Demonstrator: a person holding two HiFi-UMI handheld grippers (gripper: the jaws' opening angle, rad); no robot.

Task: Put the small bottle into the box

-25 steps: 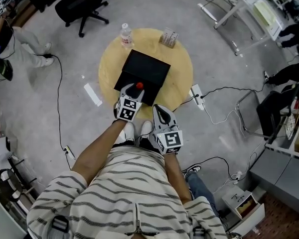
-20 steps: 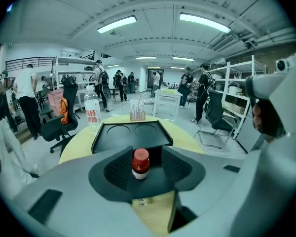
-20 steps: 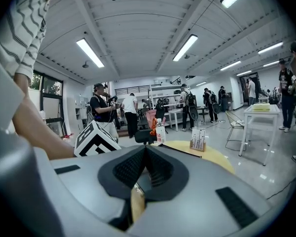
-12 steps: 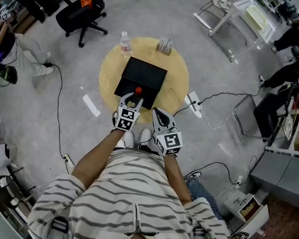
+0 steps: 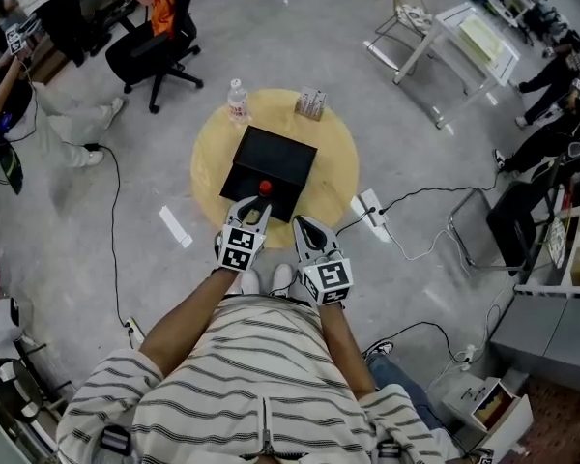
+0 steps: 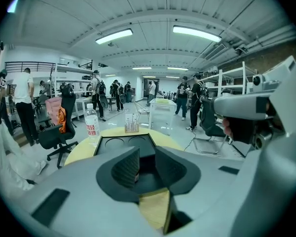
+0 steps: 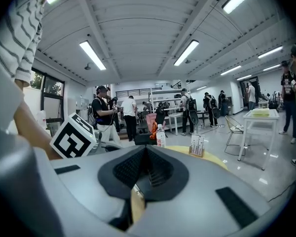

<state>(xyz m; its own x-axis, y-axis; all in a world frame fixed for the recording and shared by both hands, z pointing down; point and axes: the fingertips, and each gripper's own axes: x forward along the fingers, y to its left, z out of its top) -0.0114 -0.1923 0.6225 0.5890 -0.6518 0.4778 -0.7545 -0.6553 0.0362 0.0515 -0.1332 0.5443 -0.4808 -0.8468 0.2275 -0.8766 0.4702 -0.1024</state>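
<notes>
Small bottle (image 5: 265, 188): red cap up, in box (image 5: 275, 158), near edge, just ahead of left gripper (image 5: 258, 207); jaws half-spread, just been closing, nothing between. Right gripper (image 5: 302, 223): pressed together, farther.

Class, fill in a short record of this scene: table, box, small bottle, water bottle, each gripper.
table: round, yellow
box: black, on the table
small bottle: red cap, in the box by its near edge
water bottle: at the table's far edge
left gripper: jaws apart, just been closing, nothing between
right gripper: jaws together, empty
</notes>
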